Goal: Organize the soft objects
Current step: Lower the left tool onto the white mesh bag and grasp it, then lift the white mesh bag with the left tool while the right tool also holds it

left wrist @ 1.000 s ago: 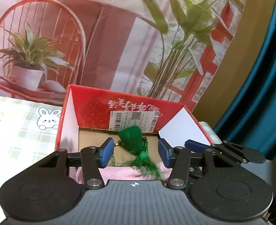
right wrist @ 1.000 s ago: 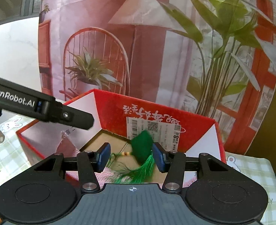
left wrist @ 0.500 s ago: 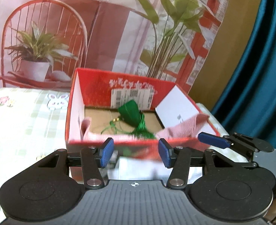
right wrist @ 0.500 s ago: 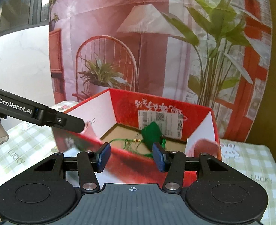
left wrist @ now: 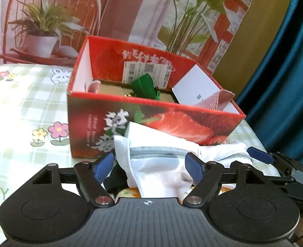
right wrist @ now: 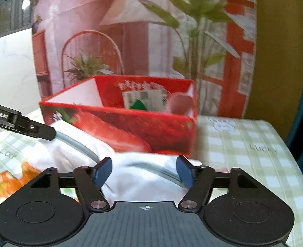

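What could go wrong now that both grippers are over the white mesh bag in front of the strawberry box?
Both pairs of jaws have just been opening, with the white mesh bag between them but not pinched.

1. The left gripper and right gripper work close together and might collide.
2. The bag lies against the strawberry box; a pull could drag or shift the box.
3. Something black lies partly under the bag and might come up with it.

"LUCKY" on checked tablecloth (right wrist: 263,150); white barcode label (left wrist: 146,72) inside red strawberry box (left wrist: 172,123), unreadable.
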`<state>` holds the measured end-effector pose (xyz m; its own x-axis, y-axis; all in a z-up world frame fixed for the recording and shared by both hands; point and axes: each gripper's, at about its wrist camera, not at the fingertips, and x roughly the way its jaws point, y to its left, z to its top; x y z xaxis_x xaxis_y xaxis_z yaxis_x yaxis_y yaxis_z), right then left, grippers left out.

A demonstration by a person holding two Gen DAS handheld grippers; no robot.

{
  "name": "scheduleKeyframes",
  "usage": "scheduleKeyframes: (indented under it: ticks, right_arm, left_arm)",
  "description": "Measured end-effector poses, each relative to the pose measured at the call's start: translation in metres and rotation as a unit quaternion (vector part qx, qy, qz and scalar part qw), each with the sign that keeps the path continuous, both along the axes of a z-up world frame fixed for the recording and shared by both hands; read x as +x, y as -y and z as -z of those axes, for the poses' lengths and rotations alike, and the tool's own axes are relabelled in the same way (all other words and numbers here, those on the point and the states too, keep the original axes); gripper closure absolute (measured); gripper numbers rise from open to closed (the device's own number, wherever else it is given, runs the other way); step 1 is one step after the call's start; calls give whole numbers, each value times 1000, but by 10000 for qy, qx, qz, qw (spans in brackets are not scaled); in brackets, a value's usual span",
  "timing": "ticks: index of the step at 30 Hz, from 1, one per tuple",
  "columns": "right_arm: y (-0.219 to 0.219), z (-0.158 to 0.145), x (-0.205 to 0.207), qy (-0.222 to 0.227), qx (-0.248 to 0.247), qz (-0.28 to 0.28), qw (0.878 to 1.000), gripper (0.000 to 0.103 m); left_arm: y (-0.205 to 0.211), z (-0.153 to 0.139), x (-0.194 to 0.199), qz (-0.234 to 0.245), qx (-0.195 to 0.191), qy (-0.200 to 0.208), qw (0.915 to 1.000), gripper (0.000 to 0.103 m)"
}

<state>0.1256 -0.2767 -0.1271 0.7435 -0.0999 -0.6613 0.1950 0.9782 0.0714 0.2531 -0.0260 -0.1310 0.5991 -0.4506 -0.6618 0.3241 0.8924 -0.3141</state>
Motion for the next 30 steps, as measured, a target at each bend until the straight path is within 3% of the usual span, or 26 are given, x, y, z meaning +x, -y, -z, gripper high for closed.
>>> scheduleKeyframes:
  ticks: [6, 14, 17, 20, 22, 25, 30]
  right_arm:
    - [16, 19, -6, -204, 313, 378, 9986, 26]
    - [22, 36, 0, -317, 814, 409, 9953, 26]
    - [23, 39, 4, -318, 1020, 464, 9932, 32]
    - [23, 39, 6, -284, 1203, 516, 9910, 47]
    - [23, 38, 6, -265, 1261, 496, 9904, 63]
    - [19, 32, 7, -211, 1297, 360, 9907, 75]
    - [13, 16, 5, 41, 1273, 324, 9913, 79]
  left_arm:
    - [10, 13, 4, 99, 22, -128, 9999, 25]
    - [14, 23, 8, 148, 18, -249, 9996, 26]
    - [13, 23, 9, 145, -22, -243, 9996, 43]
    - [13, 19, 6, 262, -35, -124, 9996, 64]
    - [15, 13, 3, 345, 22, 15, 9994, 76]
    - [16, 5, -1, 377, 74, 191, 9991, 81]
    - [13, -17, -12, 354, 32, 544, 9979, 82]
